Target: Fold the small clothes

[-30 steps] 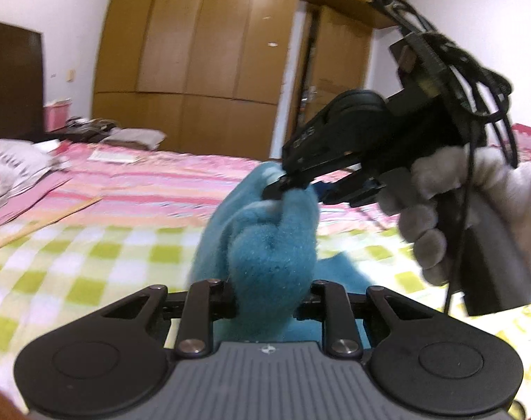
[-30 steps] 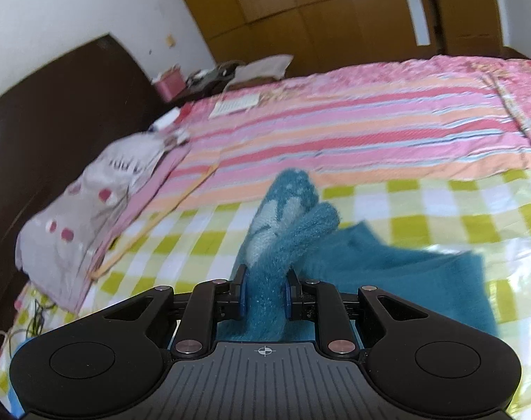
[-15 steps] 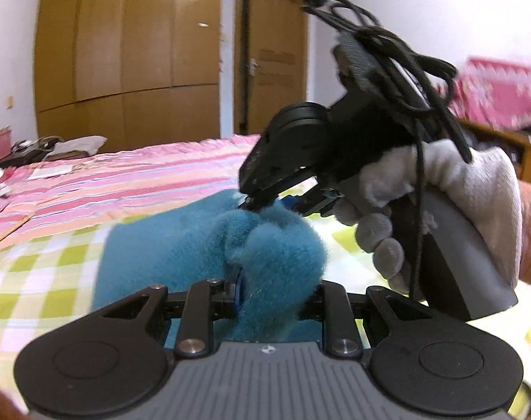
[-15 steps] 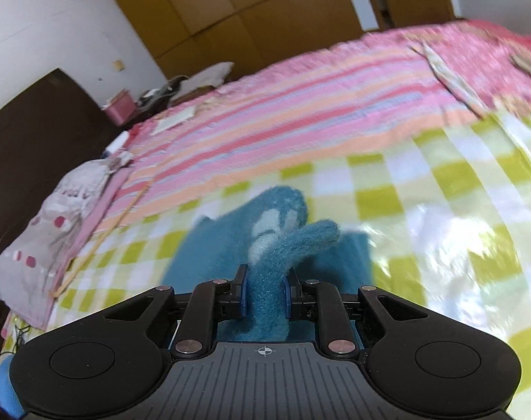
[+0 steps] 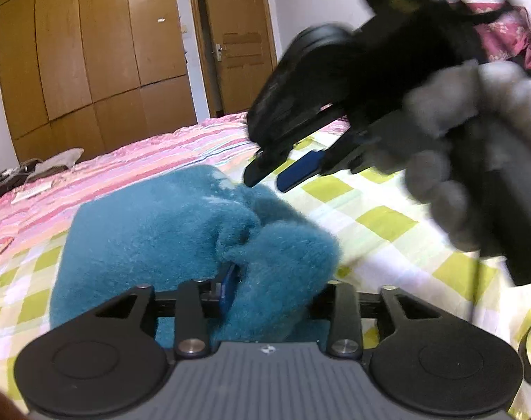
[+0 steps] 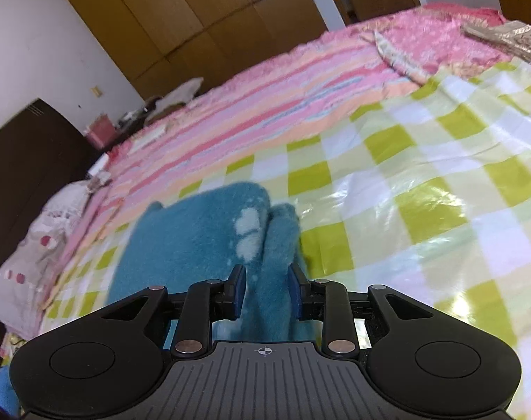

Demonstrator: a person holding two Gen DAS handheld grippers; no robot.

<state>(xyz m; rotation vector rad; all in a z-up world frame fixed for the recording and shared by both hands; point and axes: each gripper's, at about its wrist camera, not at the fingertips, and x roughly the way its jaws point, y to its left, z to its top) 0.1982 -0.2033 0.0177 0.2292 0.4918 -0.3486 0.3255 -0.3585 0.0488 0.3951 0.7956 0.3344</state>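
Observation:
A fuzzy teal garment [image 5: 153, 231] lies folded on the green-and-white checked sheet [image 5: 388, 224]. My left gripper [image 5: 269, 290] is shut on a bunched edge of it at its near right corner. In the left wrist view my right gripper [image 5: 276, 178] hangs just above the garment's far right edge with its blue pads parted and nothing between them. In the right wrist view the teal garment [image 6: 195, 238] still lies between my right gripper's [image 6: 267, 292] spread fingers.
The bed has a pink striped cover [image 6: 265, 105] behind the checked sheet [image 6: 423, 192]. A patterned pillow [image 6: 38, 245] lies at the left by the dark headboard [image 6: 27, 161]. Wooden wardrobes [image 5: 90, 52] and a door [image 5: 237, 35] stand behind.
Both grippers carried the held edge over and down onto the garment, folding it. My right gripper opened, let go of the cloth and lifted slightly. My left gripper stays shut on it.

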